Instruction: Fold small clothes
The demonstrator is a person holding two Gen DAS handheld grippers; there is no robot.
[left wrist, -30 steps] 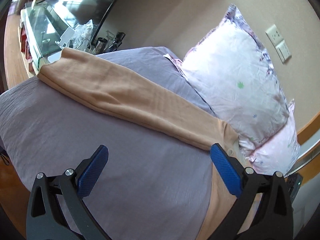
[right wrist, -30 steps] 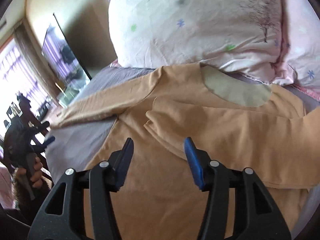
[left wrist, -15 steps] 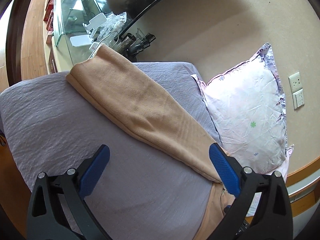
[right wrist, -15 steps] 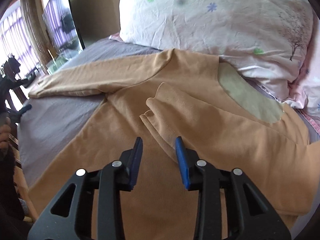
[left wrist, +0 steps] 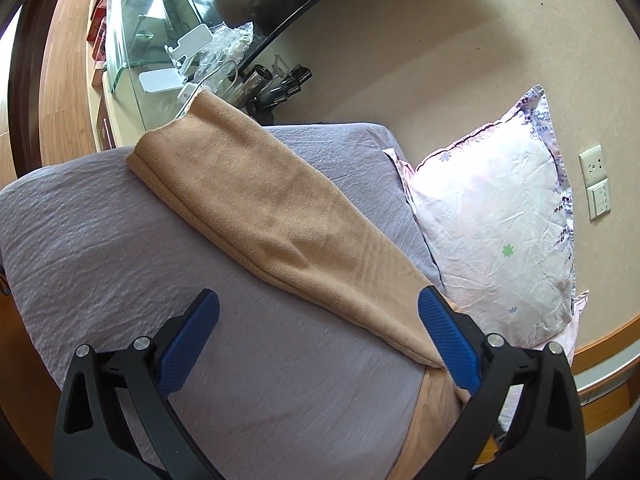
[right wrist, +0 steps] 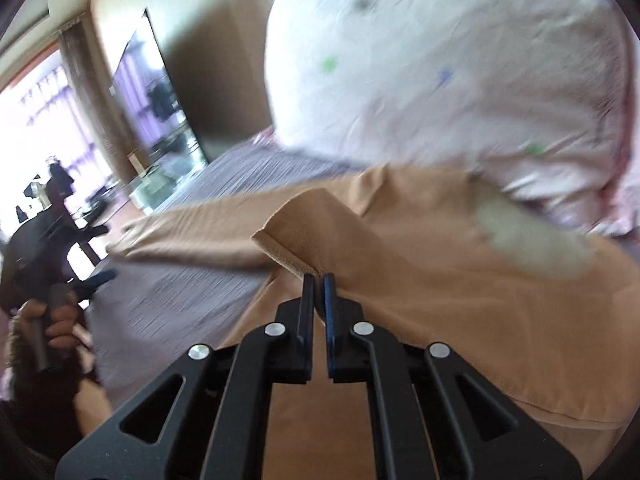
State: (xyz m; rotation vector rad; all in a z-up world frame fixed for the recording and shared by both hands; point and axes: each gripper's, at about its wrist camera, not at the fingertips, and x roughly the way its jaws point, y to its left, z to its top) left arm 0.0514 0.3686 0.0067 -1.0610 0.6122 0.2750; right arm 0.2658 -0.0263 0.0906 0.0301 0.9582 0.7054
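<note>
A tan long-sleeved top (right wrist: pixel 440 280) lies spread on the grey-purple bed (left wrist: pixel 100 240). Its left sleeve (left wrist: pixel 260 208) stretches out flat across the bed toward the far edge. My left gripper (left wrist: pixel 318 334) is open and empty, hovering over the bed with the sleeve's shoulder end near its right finger. My right gripper (right wrist: pixel 318 280) is shut on the cuff of the folded-in right sleeve (right wrist: pixel 296 236) and holds it lifted above the top's chest. The top's pale neck lining (right wrist: pixel 532 240) shows by the pillow. The left gripper also shows in the right wrist view (right wrist: pixel 96 280), held in a hand.
A white floral pillow (left wrist: pixel 500 232) leans on the wall at the head of the bed, also in the right wrist view (right wrist: pixel 440 72). A glass-topped cabinet (left wrist: pixel 132 36) with small items stands past the bed's far edge. Wall sockets (left wrist: pixel 596 180) sit to the right.
My right gripper closed on the folded sleeve cuff and lifted it. My left gripper moved closer over the outstretched sleeve and stayed open.
</note>
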